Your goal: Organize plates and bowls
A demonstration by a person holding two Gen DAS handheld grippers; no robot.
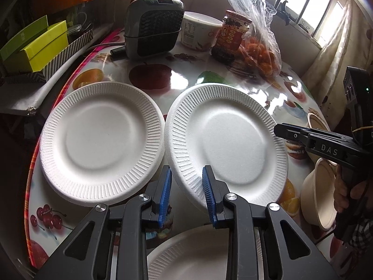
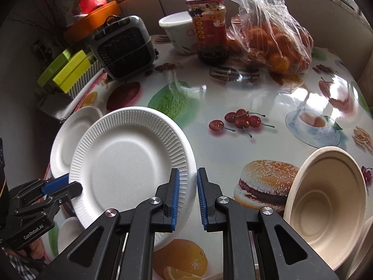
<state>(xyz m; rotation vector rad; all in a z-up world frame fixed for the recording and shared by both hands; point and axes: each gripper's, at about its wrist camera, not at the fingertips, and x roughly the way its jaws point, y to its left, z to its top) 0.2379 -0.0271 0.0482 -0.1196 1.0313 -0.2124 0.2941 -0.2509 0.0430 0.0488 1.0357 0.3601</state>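
Left wrist view: left gripper (image 1: 187,179) clamped on near rim of tilted white plate (image 1: 227,137), beside a second plate (image 1: 100,137) flat on table (image 1: 186,79). Right gripper (image 2: 188,184) pinches the same plate's opposite rim. Beige bowl (image 2: 326,205) lies at right.

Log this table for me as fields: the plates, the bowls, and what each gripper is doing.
held plate: white, ribbed rim, gripped at two sides
left gripper: fingers shut on its near rim
right gripper: fingers shut on its other rim
second plate: flat on the table, rims meeting
third plate: under the left gripper, partly hidden
tan bowl: tilted, right of the held plate
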